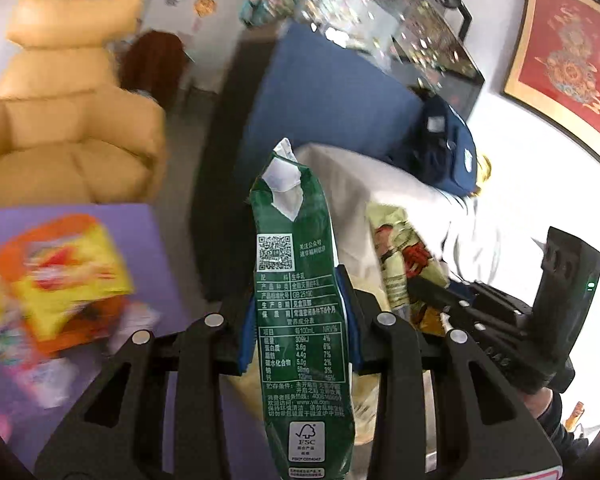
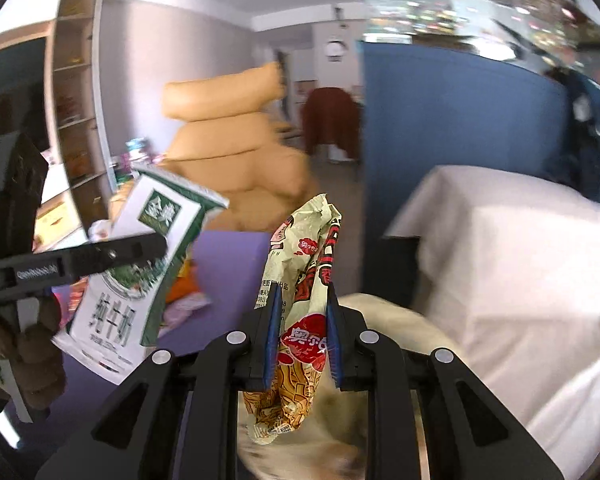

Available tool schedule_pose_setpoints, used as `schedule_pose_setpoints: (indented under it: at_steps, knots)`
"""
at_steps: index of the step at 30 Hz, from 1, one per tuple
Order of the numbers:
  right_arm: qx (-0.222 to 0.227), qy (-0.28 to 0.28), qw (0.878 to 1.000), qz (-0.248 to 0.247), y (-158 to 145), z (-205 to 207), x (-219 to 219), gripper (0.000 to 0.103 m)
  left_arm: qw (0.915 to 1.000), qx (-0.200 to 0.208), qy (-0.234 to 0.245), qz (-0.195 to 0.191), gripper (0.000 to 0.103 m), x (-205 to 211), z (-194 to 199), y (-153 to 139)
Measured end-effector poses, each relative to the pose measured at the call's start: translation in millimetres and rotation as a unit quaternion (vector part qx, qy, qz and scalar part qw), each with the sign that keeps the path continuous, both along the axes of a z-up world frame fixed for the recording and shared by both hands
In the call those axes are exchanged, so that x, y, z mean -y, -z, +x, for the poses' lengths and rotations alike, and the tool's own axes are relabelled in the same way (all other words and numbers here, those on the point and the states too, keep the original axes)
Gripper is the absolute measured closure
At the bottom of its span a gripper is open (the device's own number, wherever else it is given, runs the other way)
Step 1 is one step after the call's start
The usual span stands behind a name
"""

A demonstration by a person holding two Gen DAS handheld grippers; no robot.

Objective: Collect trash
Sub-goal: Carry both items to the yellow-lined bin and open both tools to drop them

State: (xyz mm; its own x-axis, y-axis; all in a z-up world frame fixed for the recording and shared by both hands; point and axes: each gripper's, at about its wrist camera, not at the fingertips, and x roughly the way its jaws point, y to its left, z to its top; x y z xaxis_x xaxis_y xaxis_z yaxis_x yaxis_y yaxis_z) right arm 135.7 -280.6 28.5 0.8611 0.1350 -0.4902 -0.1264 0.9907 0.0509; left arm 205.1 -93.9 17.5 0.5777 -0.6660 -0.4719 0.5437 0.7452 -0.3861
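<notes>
My left gripper [image 1: 300, 300] is shut on a green and white milk carton [image 1: 300, 320], held upright in the air; the carton also shows at the left of the right wrist view [image 2: 140, 264]. My right gripper [image 2: 302, 320] is shut on a crumpled cream and red snack wrapper [image 2: 304, 280], also lifted; the wrapper shows in the left wrist view [image 1: 404, 264] beside the right gripper's body [image 1: 500, 320]. More wrappers, yellow and orange [image 1: 60, 276], lie on the purple table [image 1: 148, 232].
A tan armchair [image 1: 68, 120] stands beyond the table. A white-draped surface [image 2: 500, 260] is at the right, with a blue partition [image 2: 440, 120] behind it. A cream bag or bin opening [image 2: 320, 452] lies below my right gripper.
</notes>
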Motion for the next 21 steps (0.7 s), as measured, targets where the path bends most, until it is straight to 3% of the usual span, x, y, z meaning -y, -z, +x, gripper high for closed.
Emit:
schedule_pose_setpoints:
  at_steps: [7, 9, 10, 11, 14, 21]
  knots:
    - [-0.013, 0.062, 0.998, 0.001, 20.0, 14.3, 56.7, 0.082, 0.9978, -0.049, 0.042, -0.016, 0.07, 70.3, 41.8, 33.4]
    - [-0.021, 0.072, 0.997, 0.01, 26.9, 22.1, 67.7, 0.082, 0.9959, -0.067, 0.056, -0.022, 0.062, 83.5, 50.2, 44.0]
    - [-0.026, 0.077, 0.997, 0.012, 31.3, 25.7, 72.7, 0.082, 0.9944, -0.081, 0.063, -0.024, 0.051, 88.9, 55.2, 50.1]
    - [-0.029, 0.079, 0.996, 0.013, 33.8, 26.7, 74.0, 0.082, 0.9932, -0.092, 0.067, -0.026, 0.047, 91.4, 57.8, 53.5]
    - [-0.04, 0.081, 0.996, 0.018, 43.8, 29.3, 75.9, 0.082, 0.9921, -0.107, 0.064, -0.013, 0.047, 91.6, 62.0, 61.4]
    - [-0.062, 0.051, 0.997, 0.021, 65.0, 42.7, 55.0, 0.082, 0.997, -0.076, 0.012, 0.011, 0.038, 49.9, 42.2, 54.8]
